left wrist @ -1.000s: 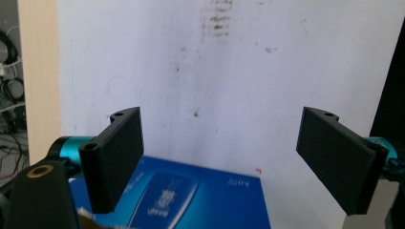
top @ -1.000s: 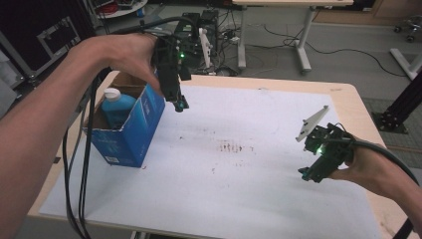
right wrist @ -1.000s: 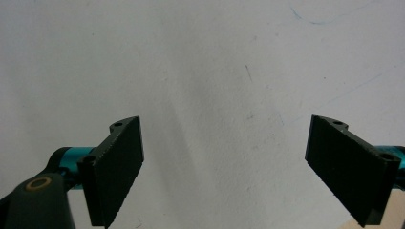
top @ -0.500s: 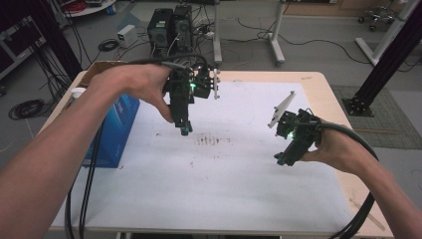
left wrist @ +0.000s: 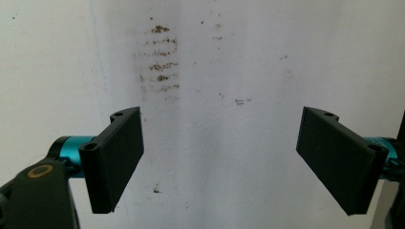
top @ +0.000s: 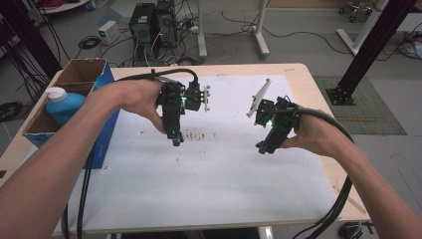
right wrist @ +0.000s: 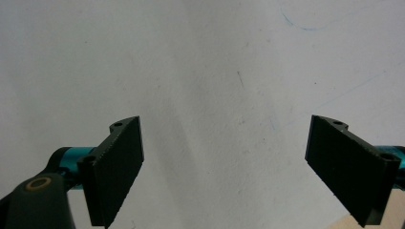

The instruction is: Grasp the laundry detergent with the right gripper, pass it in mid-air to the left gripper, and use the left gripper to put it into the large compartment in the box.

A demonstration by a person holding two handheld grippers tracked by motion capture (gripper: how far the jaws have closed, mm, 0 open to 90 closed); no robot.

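1. Since the earlier frame, our left gripper (top: 174, 142) has come away from the blue box (top: 107, 139) and now sits just left of the frame's middle in the high view, while our right gripper (top: 261, 148) has drawn in from the right edge to right of middle.
2. Nearest us in the high view, both forearms enter from the bottom corners, with black cables (top: 82, 199) trailing down the lower left and lower right.
3. Our left gripper (left wrist: 219, 162) has its jaws spread wide with nothing between them; in the left gripper view they frame bare white sheet (left wrist: 229, 143).
4. Our right gripper (right wrist: 223, 167) is likewise spread wide and holds nothing; the right gripper view shows plain white sheet between the jaws, with a strip of wooden table edge (right wrist: 348, 223) at the lower right corner.
5. Both grippers point down at the white sheet (top: 209, 184) in the high view; we cannot tell whether the tips touch it.
6. Brown smudges (top: 199, 135) mark the sheet just right of the left gripper's tip; in the left gripper view they sit at upper left of centre (left wrist: 160, 62).
7. Farther off, at the left of the high view, the blue box stands open on the table (top: 318, 99), and a blue bottle with a white cap (top: 62, 104) stands inside it, well apart from both grippers.
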